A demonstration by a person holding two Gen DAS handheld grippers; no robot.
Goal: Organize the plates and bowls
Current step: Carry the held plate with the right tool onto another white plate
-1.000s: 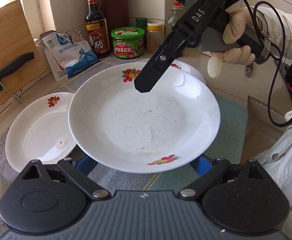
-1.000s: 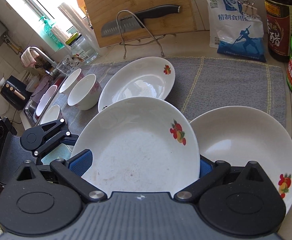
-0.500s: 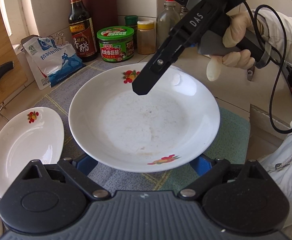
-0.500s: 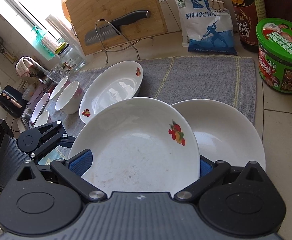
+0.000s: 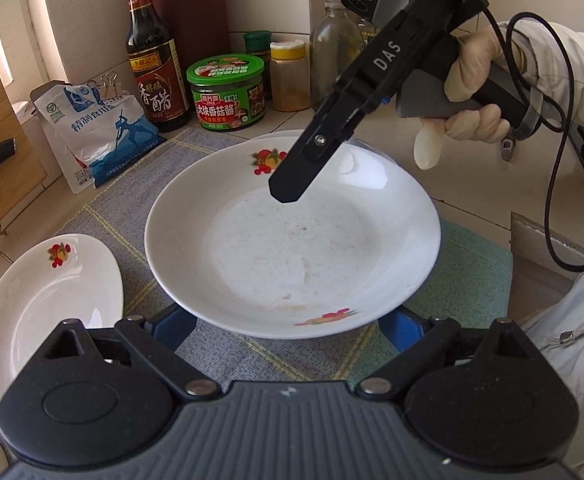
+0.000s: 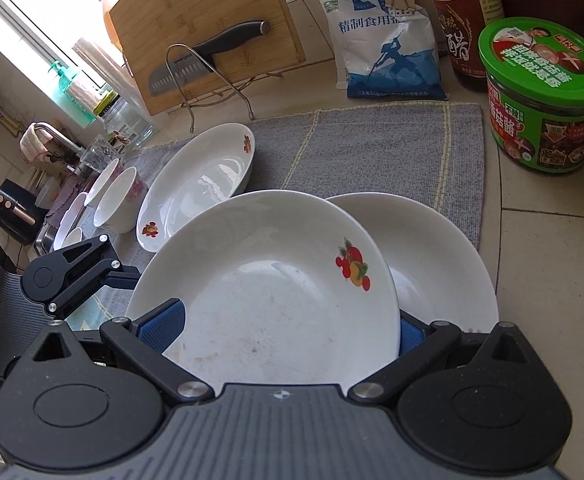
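Item: deep white plate (image 5: 292, 240), fruit motif, carried above the grey mat (image 6: 371, 148), partly over a second plate (image 6: 447, 264).

Hold: left gripper (image 5: 288, 326) and right gripper (image 6: 280, 326), jaws set wide, each bearing on opposite rim edges.

Handling advice: keep both sides level, centre over the lower plate, lower gently, release together.

Legible: "DAS" on the right tool; Chinese print on green-lidded jar (image 6: 543, 100), salt bag (image 6: 387, 52).

second plate (image 5: 355, 148) mostly hidden beneath held plate (image 5: 292, 236), grip contact perhaps obscured
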